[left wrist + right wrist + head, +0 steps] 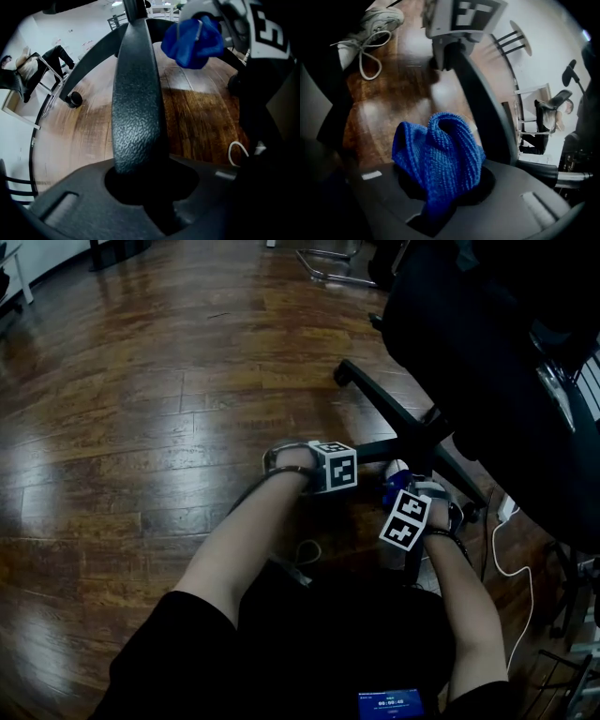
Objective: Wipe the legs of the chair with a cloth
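A black office chair [487,343] stands at the upper right of the head view, its star base spread over the wood floor. My left gripper [330,470] is shut on one textured black leg [138,93], which runs up out of its jaws toward the hub. A caster [73,99] ends a neighbouring leg. My right gripper [408,512] is shut on a bunched blue knitted cloth [438,157], which hangs just beside that same leg [480,112]. The cloth [193,40] also shows at the top of the left gripper view and in the head view [395,482].
A white cable [511,554] loops on the floor under the chair's right side. A white laced shoe [370,28] rests close to the base. A small lit screen [389,702] sits at the bottom edge. More chair frames [328,266] stand far back.
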Demonstrator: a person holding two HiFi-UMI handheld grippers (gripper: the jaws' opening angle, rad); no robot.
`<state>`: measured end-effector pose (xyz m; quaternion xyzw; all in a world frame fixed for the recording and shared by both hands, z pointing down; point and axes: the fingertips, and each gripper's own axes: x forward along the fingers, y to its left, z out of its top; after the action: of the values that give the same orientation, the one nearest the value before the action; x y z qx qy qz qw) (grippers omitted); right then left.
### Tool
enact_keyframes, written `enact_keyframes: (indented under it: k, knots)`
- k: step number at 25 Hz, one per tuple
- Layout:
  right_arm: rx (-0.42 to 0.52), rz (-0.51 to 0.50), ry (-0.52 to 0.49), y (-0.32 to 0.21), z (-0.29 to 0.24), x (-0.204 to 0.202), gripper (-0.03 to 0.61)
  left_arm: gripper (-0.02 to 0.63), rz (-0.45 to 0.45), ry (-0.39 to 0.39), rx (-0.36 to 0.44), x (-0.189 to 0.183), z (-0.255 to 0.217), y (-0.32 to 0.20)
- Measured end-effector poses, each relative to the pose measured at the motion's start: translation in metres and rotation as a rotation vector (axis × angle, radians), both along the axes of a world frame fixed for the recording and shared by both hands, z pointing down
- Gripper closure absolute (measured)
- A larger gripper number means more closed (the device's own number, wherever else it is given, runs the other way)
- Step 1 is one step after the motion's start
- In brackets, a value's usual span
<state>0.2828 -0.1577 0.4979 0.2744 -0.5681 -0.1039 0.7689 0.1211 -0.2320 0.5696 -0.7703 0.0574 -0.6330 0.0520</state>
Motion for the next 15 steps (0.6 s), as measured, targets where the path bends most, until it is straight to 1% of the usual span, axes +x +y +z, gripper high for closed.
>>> enact_keyframes:
  k: [2, 4, 7, 9, 11, 13, 15]
  knots:
    - [-0.1, -0.024, 0.033, 0.039, 0.013, -0.007, 0.499, 0.557, 0.0, 0.006, -0.005, -0.001, 0.001, 0.0]
    - [-0.173, -0.043, 0.033, 0.078, 0.023, -0.015, 0.499, 0.557, -0.004, -0.002, -0.001, -0.003, 0.001, -0.001]
    - [-0.224, -0.083, 0.043, 0.123, 0.034, -0.02, 0.499, 0.558, -0.011, -0.012, 0.009, -0.003, 0.001, -0.003]
    - [-0.237, -0.103, 0.053, 0.138, 0.039, -0.021, 0.499, 0.557, -0.015, -0.014, 0.012, -0.003, 0.002, -0.003]
    - [-0.232, -0.1, 0.038, 0.14, 0.039, -0.02, 0.499, 0.557, -0.017, -0.012, 0.012, -0.002, 0.002, -0.002]
    - [-0.21, -0.08, 0.013, 0.129, 0.036, -0.018, 0.499, 0.557, -0.014, -0.012, 0.009, -0.001, 0.001, -0.001]
    - [-0.155, -0.069, 0.01, 0.102, 0.031, -0.013, 0.499, 0.557, -0.01, -0.012, 0.003, -0.002, 0.001, -0.001]
